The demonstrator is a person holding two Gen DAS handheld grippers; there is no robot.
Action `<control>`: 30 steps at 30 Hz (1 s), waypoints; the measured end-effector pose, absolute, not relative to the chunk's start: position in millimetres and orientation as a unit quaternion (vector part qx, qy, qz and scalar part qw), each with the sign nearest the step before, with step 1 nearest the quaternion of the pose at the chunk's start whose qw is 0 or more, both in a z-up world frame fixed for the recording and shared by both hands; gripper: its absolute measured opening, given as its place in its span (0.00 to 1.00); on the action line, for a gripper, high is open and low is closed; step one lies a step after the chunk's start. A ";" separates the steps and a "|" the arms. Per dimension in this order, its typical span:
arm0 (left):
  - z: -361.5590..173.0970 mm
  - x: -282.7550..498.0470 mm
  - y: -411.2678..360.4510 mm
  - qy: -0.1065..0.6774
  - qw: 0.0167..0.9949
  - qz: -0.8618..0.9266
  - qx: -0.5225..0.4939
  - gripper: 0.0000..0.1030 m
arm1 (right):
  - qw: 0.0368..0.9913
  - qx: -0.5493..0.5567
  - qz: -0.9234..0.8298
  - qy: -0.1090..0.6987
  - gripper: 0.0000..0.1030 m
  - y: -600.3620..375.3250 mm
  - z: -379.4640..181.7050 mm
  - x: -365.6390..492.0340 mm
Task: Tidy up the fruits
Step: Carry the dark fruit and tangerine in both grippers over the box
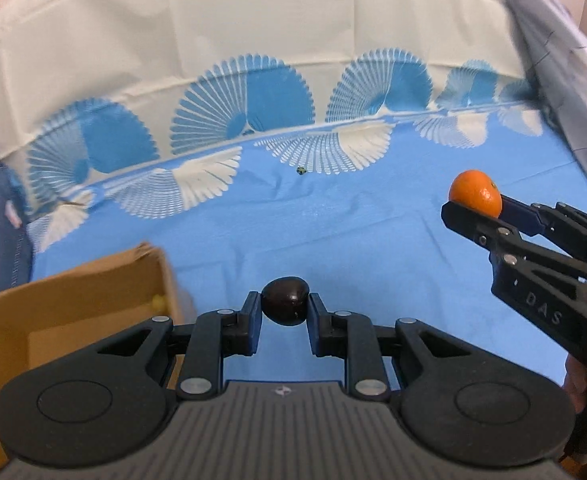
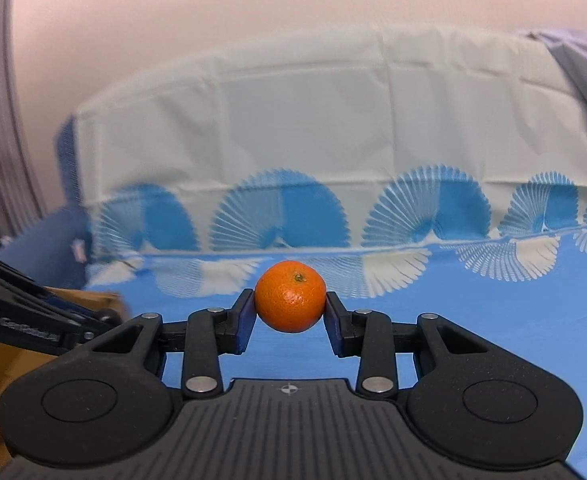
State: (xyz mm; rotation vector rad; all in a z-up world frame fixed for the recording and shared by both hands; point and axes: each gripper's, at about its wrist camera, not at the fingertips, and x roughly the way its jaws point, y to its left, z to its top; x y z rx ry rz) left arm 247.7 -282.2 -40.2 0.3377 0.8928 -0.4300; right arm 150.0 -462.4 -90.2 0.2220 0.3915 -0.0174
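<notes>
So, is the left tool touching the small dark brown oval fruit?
Touching. The left wrist view shows both blue pads of the left tool pressed against the sides of the small dark brown oval fruit, held above the blue cloth.

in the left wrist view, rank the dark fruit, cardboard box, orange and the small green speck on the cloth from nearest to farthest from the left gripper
1. Dark fruit: clamped between the left gripper fingers.
2. Cardboard box: just beside it on the left, open side showing.
3. Orange: off to the right, held up by the right gripper.
4. Small green speck: ahead on the blue cloth, near the fan pattern.
</notes>
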 end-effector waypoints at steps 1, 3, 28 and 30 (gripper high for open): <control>-31.2 235.8 -273.9 0.423 0.868 -0.206 0.158 0.25 | 0.976 0.111 -0.005 0.189 0.37 -454.1 -81.4 138.9; -14.8 213.0 -257.0 0.415 0.873 -0.207 0.152 0.25 | 0.978 0.110 0.003 0.177 0.37 -436.1 -63.8 114.9; 10.7 -20.6 -9.5 0.412 0.899 -0.119 0.086 0.25 | 0.962 0.093 0.154 0.204 0.38 -213.3 -9.4 -103.8; 5.5 -31.3 2.6 0.413 0.901 -0.107 0.080 0.25 | 0.959 0.079 0.167 0.216 0.38 -197.7 -13.8 -114.7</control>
